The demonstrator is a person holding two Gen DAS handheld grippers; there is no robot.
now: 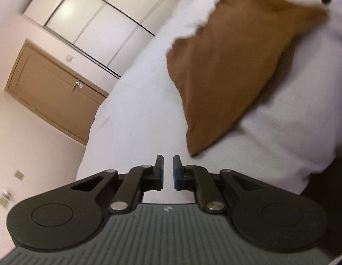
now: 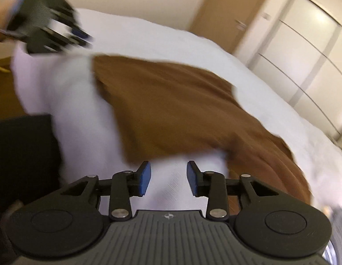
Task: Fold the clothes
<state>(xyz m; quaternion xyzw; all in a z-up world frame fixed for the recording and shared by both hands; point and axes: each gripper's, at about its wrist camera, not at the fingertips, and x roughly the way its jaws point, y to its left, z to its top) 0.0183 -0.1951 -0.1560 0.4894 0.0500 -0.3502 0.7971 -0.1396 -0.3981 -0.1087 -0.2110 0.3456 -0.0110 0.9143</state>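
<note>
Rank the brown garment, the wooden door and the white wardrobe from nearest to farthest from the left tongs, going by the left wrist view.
From the left tongs:
1. Brown garment, just ahead to the right, on the white bed.
2. Wooden door, off to the left.
3. White wardrobe, upper left, beyond the door.

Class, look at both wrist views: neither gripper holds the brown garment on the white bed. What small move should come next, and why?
Probably ease the right gripper forward to the brown garment and pinch its near edge. Its jaws stand open with only the white bed between them, the cloth edge just ahead. The left gripper, jaws nearly together, grips nothing.
</note>
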